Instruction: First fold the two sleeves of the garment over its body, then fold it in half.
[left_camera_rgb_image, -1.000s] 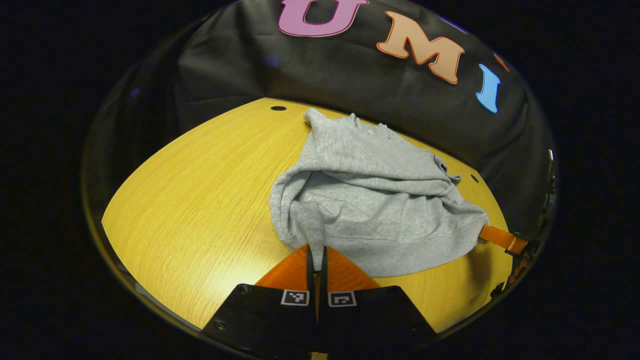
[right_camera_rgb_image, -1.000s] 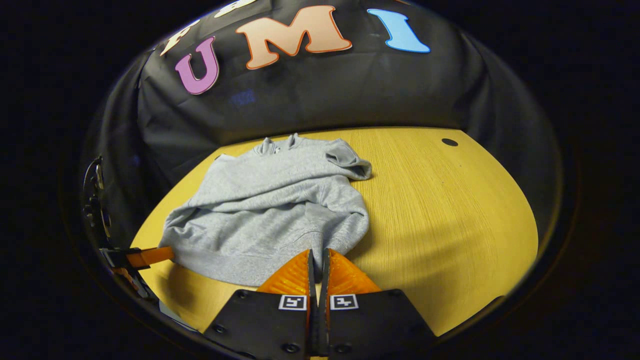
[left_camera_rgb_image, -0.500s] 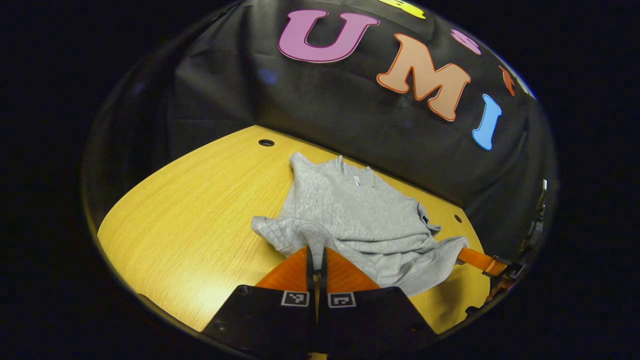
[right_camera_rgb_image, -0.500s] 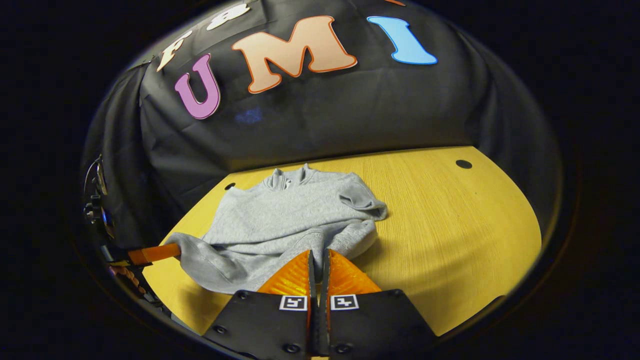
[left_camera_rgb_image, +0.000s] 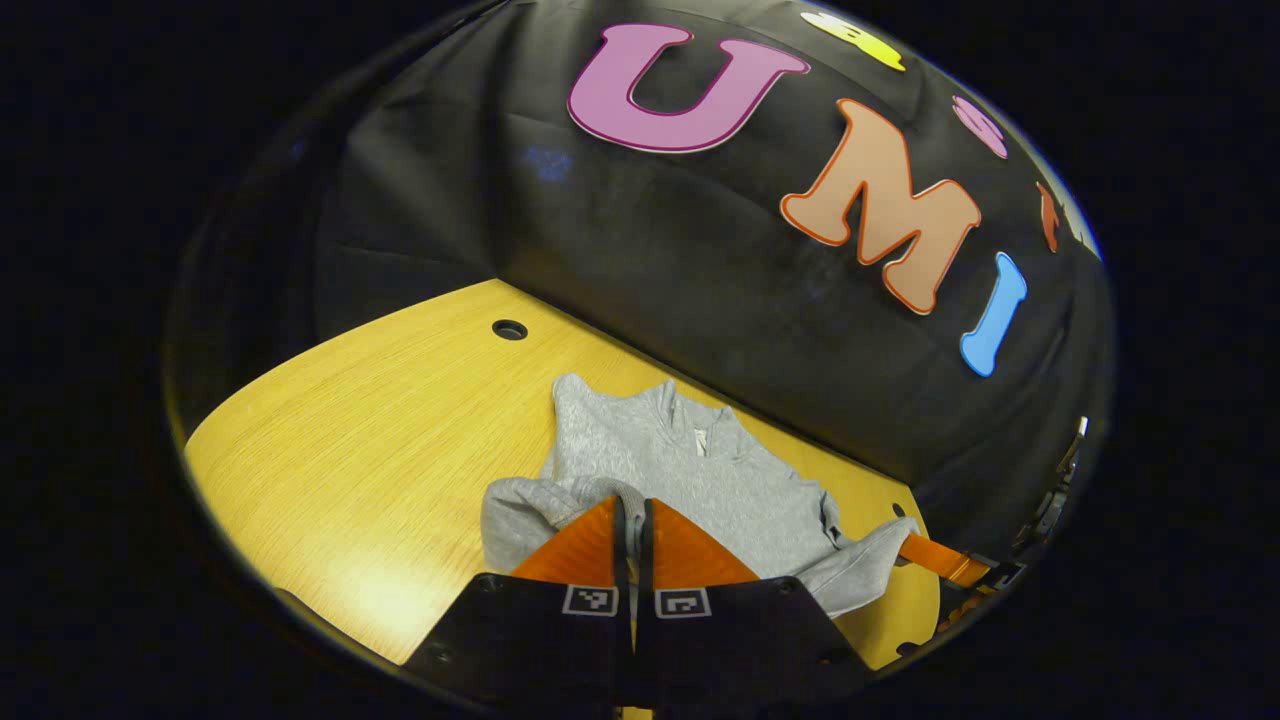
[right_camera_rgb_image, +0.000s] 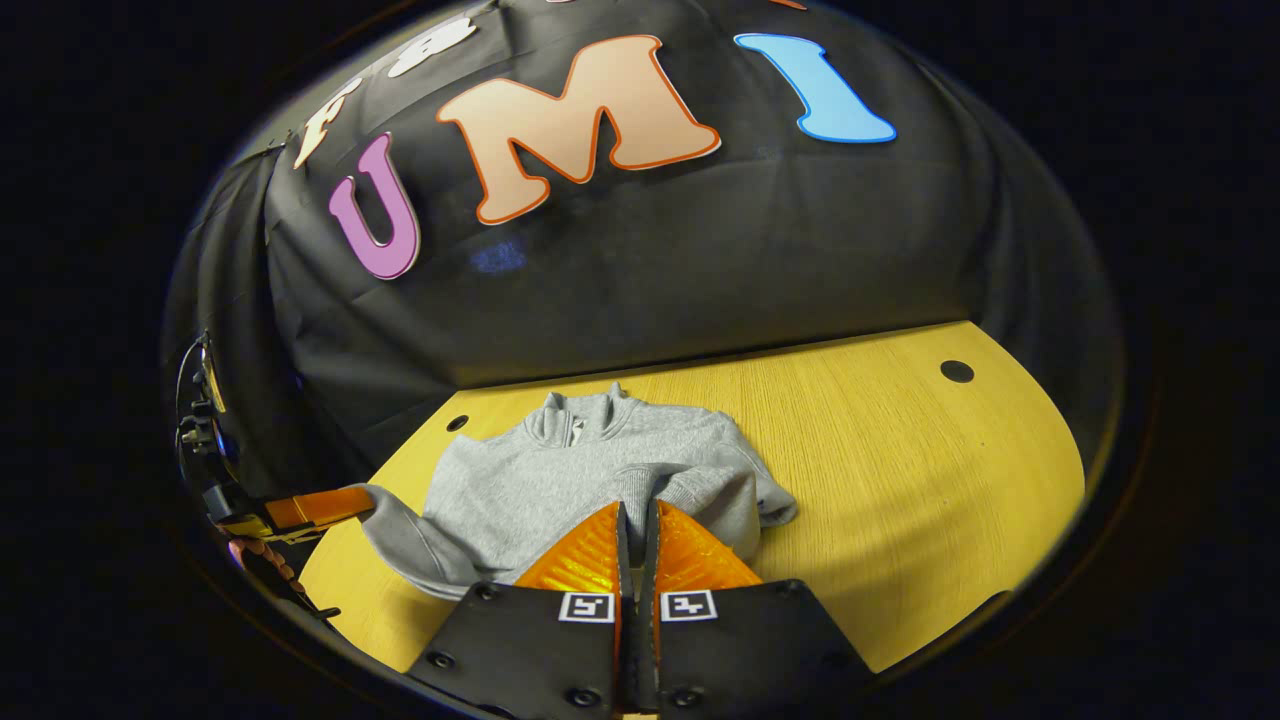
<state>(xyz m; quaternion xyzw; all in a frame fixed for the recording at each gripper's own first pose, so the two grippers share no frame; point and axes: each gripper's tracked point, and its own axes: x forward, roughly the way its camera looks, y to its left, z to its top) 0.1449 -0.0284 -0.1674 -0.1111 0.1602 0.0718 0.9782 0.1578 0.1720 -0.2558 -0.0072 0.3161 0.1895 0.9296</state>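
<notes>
The grey sweatshirt (left_camera_rgb_image: 690, 480) lies on the yellow wooden table (left_camera_rgb_image: 380, 440), close to the back edge, its collar pointing toward the far side with a small tag showing inside the neck. The fabric is a heathered light grey with ribbed hem and cuffs. In the right gripper view the sweatshirt (right_camera_rgb_image: 590, 480) shows its short zip collar at the top, body spread flat beneath it, and the near hem lifted and doubled up over the body. One corner of that hem is drawn out to the left, off the table surface; the other bunches in soft folds at the right side.
</notes>
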